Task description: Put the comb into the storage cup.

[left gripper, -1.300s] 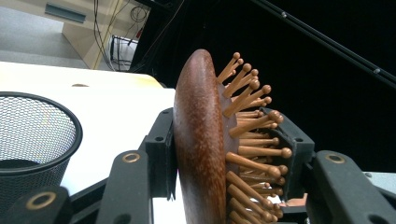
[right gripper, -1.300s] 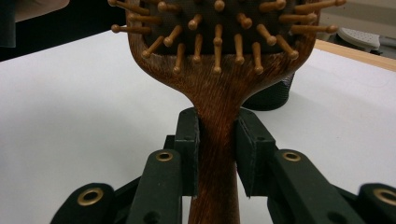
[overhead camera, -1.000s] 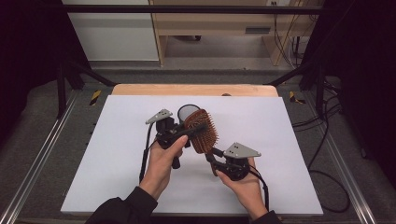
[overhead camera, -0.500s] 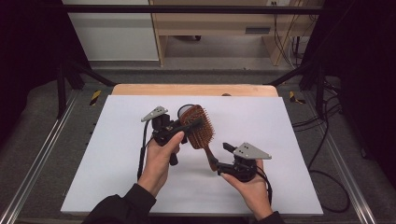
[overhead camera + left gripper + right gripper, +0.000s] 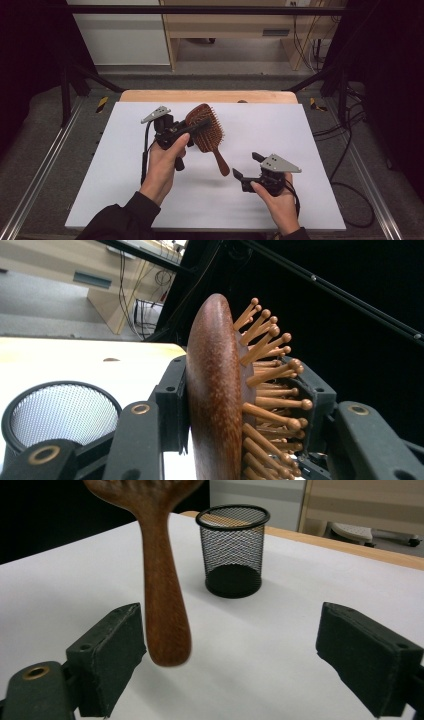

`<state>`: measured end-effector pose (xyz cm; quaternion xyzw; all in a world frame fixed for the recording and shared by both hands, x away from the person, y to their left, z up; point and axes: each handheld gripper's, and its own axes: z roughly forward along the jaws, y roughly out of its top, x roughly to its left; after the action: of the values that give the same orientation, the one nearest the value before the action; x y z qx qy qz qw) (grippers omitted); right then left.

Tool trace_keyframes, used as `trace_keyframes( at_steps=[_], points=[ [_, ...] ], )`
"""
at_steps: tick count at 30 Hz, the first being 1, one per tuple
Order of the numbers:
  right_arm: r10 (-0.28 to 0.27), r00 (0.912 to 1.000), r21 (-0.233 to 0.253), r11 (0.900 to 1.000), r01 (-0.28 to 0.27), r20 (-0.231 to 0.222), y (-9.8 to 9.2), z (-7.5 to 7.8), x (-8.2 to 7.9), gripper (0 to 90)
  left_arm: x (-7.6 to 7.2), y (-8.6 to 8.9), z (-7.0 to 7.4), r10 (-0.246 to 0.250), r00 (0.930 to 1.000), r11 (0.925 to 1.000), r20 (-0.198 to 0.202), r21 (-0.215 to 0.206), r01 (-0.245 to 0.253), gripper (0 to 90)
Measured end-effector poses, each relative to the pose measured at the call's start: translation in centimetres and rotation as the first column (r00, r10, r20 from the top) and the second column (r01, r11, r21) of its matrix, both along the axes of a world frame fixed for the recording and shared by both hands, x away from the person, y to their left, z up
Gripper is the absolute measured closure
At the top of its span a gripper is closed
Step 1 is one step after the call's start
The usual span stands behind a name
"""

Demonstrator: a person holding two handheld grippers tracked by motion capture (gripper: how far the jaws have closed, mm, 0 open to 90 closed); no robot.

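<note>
A laboratory recording station is indicated by a white-covered table [image 5: 310,150], aluminium frame rails [image 5: 40,170], black curtains [image 5: 30,45] and trailing cables [image 5: 345,145].

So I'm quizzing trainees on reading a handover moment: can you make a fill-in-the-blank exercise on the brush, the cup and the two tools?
1. The left tool is shut on the hairbrush at its ____.
2. The right tool has its jaws ____.
3. The mesh cup on the white table is coloured ____.
4. The brush's handle hangs closest to the right tool's ____ jaw in the right gripper view.

Missing words: head; open; black; left
</note>
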<state>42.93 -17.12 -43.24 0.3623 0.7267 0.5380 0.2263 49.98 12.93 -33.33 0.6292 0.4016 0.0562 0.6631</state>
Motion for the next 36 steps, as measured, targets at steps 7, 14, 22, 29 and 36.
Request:
trace_keyframes(
  at_steps=[7, 14, 22, 29, 36],
  points=[
    [-0.028, 0.9995, 0.004, 1.0, 0.028, -0.011, -1.9, 0.0, -0.2, 13.7, 0.0, 0.3, 1.1, -0.002, 0.9994, 1.0, 0.034, 0.007, 0.001, 51.1],
    [-0.075, 0.9972, -0.003, 0.997, 0.074, -0.012, -3.4, -0.2, -0.9, 11.4, 0.5, 0.3, 1.9, 0.012, 0.999, 0.9996, 0.044, 0.027, -0.013, 51.1],
    [-0.125, 0.9922, 0.001, 0.992, 0.125, -0.009, -4.3, -0.5, -0.8, 7.5, 1.1, 0.2, 3.2, 0.026, 0.9975, 0.9988, 0.066, 0.04, -0.029, 51.0],
    [-0.198, 0.9796, -0.006, 0.98, 0.199, 0.033, -5.6, -0.9, -1.1, 5.0, 1.6, 0.3, 4.0, 0.035, 0.9962, 0.9984, 0.08, 0.042, -0.039, 51.0],
    [-0.208, 0.9769, 0.086, 0.975, 0.204, 0.048, -7.9, -0.9, -1.3, 6.3, 2.3, 1.0, 4.8, 0.062, 0.9938, 0.9981, 0.092, -0.001, -0.062, 51.1]
  ],
)
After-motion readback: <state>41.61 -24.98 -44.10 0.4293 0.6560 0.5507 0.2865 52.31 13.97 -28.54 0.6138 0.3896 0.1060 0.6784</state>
